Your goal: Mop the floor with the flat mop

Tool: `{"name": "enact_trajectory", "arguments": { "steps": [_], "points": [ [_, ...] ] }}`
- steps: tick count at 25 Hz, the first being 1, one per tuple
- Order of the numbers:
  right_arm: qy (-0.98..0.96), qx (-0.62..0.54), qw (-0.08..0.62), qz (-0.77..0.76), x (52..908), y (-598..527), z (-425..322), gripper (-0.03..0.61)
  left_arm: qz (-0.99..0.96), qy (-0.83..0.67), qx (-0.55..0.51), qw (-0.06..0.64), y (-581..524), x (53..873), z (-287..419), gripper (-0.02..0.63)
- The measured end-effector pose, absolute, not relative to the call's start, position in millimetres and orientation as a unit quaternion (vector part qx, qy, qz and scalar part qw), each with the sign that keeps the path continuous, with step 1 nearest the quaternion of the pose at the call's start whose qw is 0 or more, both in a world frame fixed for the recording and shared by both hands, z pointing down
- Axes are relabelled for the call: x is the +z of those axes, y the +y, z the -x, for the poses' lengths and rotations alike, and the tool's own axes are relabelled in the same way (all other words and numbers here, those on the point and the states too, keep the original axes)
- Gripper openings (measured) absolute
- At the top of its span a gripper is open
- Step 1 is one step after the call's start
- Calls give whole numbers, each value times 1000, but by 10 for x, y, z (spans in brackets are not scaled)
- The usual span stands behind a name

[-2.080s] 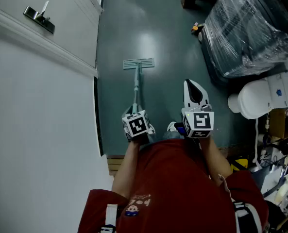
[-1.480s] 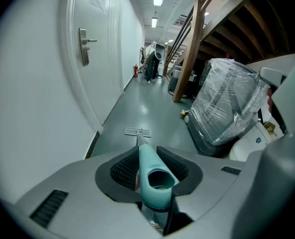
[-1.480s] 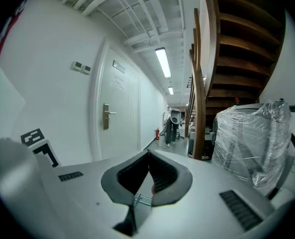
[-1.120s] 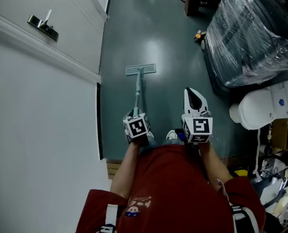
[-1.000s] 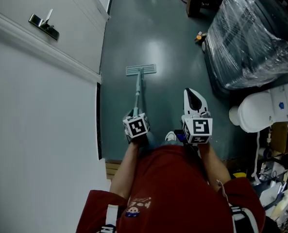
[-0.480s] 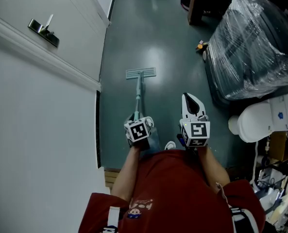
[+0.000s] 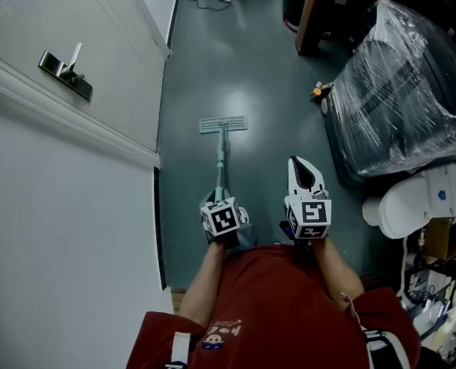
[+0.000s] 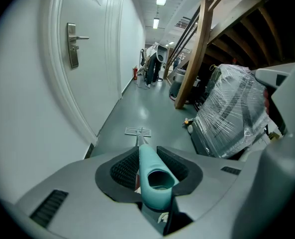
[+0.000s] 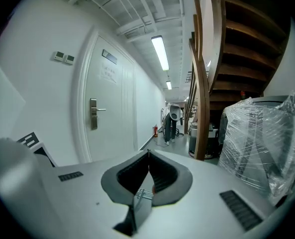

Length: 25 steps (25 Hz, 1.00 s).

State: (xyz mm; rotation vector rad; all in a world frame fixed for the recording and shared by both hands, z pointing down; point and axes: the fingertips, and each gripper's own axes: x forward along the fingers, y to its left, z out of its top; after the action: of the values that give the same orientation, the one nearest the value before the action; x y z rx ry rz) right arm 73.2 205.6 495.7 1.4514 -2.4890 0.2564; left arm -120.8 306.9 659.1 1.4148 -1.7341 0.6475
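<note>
Flat mop (image 7: 221, 156): top apparently hidden overhead.

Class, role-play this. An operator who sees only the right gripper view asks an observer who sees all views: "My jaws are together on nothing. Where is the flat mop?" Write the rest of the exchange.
Observer: The left gripper is shut on the mop handle, whose teal end pokes out behind the jaws.
Operator: And the mop head?
Observer: The mop head lies flat on the floor ahead of the person, nearer the white door than the plastic-wrapped load.
Operator: Is my gripper touching the handle?
Observer: No. The right gripper is to the handle's right, clear of it.
</note>
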Motion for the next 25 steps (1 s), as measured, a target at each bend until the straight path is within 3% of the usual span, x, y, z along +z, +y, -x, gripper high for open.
{"name": "enact_trajectory", "arguments": {
  "steps": [12,25],
  "points": [
    [-833,75,125,-534,4860,1368,-115,18,-581,-668,257,388,2216,6634,1920,124],
    [-842,83,112,-520,4927,208,-188,18,-570,-674,259,393,1148,6595,1798,124]
  ]
}}
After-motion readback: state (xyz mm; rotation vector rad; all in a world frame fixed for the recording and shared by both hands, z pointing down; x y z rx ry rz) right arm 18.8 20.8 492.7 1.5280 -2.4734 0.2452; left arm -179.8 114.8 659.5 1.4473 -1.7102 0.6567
